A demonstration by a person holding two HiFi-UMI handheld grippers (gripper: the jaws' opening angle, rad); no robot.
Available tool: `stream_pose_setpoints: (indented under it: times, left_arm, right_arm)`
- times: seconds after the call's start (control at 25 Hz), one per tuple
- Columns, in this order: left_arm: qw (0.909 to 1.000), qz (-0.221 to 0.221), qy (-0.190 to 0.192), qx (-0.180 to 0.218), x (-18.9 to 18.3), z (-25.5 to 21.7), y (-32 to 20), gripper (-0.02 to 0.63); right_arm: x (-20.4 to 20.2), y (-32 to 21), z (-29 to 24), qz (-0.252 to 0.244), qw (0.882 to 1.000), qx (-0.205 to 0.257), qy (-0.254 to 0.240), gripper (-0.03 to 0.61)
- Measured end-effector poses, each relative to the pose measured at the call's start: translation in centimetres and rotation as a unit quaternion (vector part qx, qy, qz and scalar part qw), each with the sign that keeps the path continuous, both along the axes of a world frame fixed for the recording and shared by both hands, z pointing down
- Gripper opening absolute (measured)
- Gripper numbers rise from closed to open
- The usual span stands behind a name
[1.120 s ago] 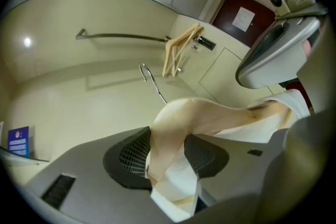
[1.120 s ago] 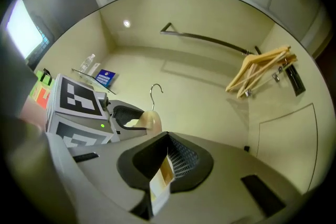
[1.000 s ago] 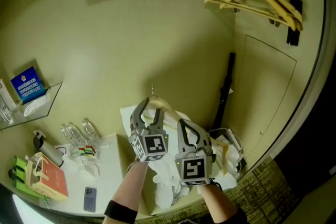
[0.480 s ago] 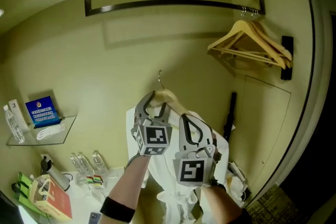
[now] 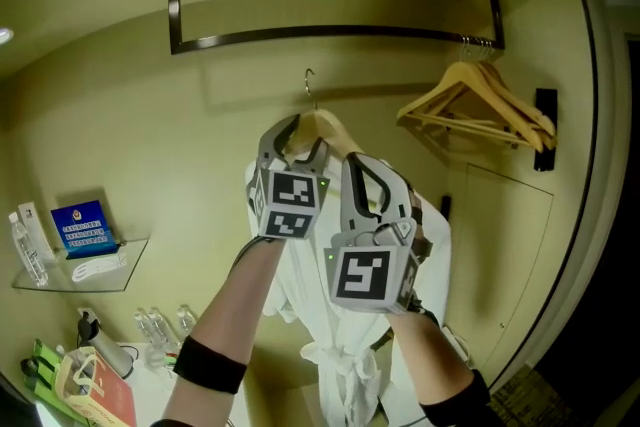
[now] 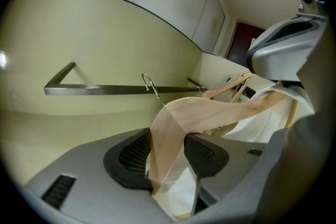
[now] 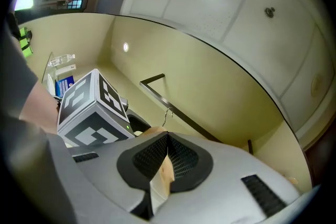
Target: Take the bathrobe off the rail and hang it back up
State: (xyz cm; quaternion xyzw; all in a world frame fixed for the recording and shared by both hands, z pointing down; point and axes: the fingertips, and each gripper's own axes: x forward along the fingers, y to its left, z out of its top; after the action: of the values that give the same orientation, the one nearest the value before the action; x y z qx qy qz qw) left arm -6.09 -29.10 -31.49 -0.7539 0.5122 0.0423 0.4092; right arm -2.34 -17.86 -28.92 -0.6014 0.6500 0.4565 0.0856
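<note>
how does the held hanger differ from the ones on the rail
The held hanger carries the white bathrobe; the rail hangers are bare. The held hanger's hook is below the rail; the rail hangers hook over its right end. The left gripper and right gripper clamp the held hanger; the rail hangers are untouched. All are pale wood.

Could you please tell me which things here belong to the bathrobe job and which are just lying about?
Job: bathrobe; its wooden hanger, gripped by left gripper and right gripper; rail.
Lying about: empty hangers on the rail; glass shelf; blue card; water bottles.
</note>
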Motion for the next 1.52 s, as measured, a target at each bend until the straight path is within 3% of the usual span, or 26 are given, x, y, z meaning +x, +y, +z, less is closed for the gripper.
stream_pose_setpoints:
  times: [0.28, 0.68, 1.24, 1.52]
  left_arm:
    - [0.9999, 0.009, -0.003, 0.009, 0.7, -5.5, -0.2, 0.196]
    - [0.9995, -0.011, -0.004, 0.029, -0.5, -11.6, -0.8, 0.196]
    - [0.9993, -0.033, 0.004, -0.016, -2.7, -10.2, -5.0, 0.196]
    - [0.9990, -0.044, -0.002, -0.012, -2.9, -8.8, -5.5, 0.196]
  right_arm:
    - [0.1, -0.6, -4.5, 0.019, 0.999, 0.033, 0.012, 0.023]
    - [-0.9, -1.9, -10.3, 0.030, 0.997, 0.059, 0.033, 0.023]
    - [-2.9, -6.4, -9.3, 0.019, 0.998, 0.019, 0.058, 0.023]
    - [-3.1, -7.5, -7.9, 0.026, 0.998, 0.013, 0.063, 0.023]
